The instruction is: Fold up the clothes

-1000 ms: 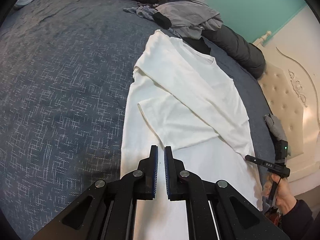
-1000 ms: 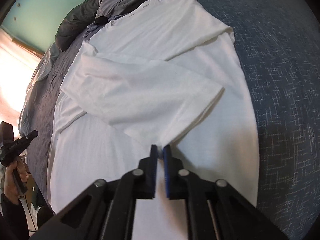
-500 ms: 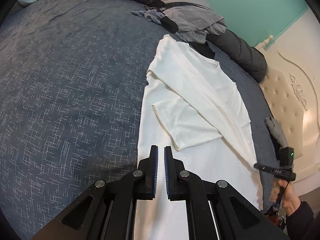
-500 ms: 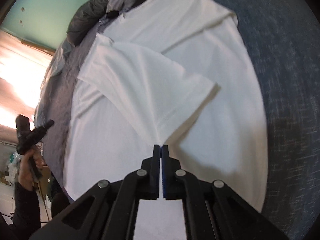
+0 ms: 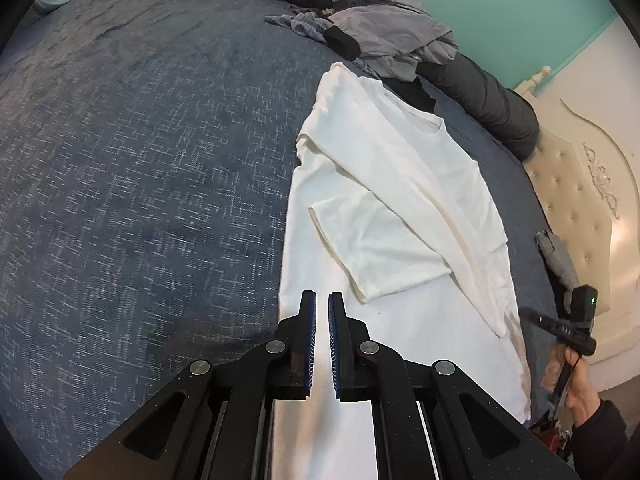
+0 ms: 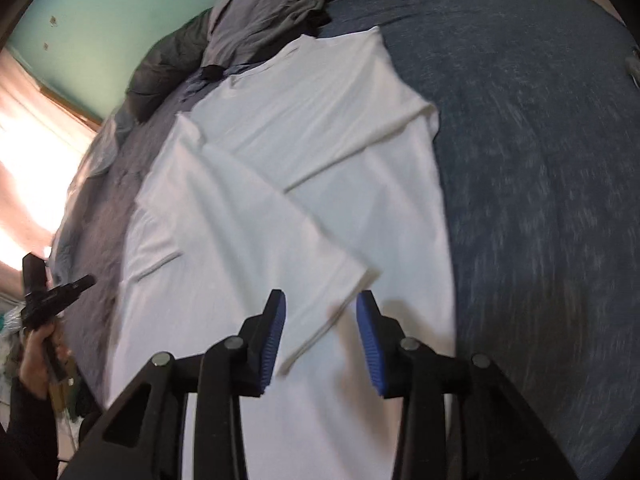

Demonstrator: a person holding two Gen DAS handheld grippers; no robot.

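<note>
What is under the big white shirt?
The white shirt lies flat on the blue bedspread, so the bedspread is under it. Its folded sleeve lies on top. Anything else beneath is covered.

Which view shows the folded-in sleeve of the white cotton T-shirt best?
The left wrist view: the folded-in sleeve lies sharp and whole on the white cotton T-shirt, hem and fold line clear. The right wrist view shows the sleeve blurred, its cuff corner between the open jaws of the right gripper.

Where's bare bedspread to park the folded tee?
Free: wide blue bedspread left of the white T-shirt, clear to the near edge. Crowded: grey clothes pile and dark bolster at the collar end; only a thin strip by the headboard.
</note>
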